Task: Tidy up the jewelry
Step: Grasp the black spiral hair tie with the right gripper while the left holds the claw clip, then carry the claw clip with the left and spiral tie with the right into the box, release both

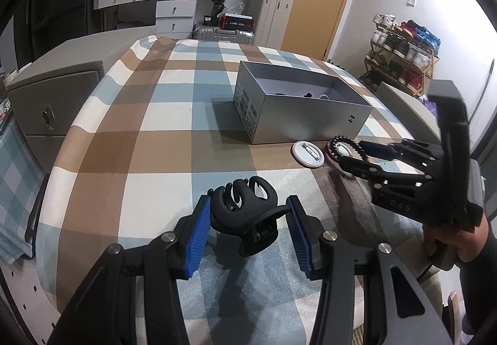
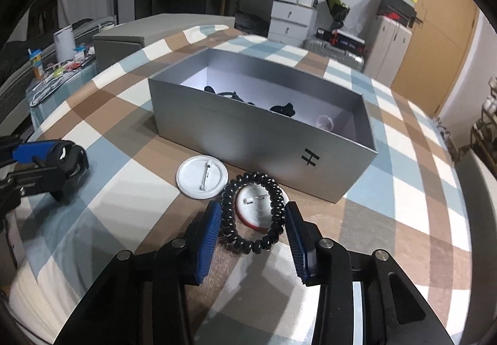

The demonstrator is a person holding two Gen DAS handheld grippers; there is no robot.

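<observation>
While both claws sit low over the checked cloth, I am at the picking-up step, with a few things already inside the box.

Left claw: my left claw is open wide, one blue pad on each side of the black hair clip. The pads look close to the clip, but I cannot tell if they touch it. It holds nothing yet.

Right claw: my right claw is open too, around the black coil hair tie. The tie lies loose between the pads, so I judge it is not gripped.

Hair tie: it lies partly on top of the red-edged badge, pin side up.

White badge: the white badge lies pin side up just beside the red-edged one, near the box's front wall.

Box: the grey box stands open on the cloth behind the badges. I see dark things and a pale ring in it, too small to name.

Next move: I think each claw should squeeze shut, lift, and carry its thing over the box wall.

Watch out: the tie is springy and may drag the badge under it.
</observation>
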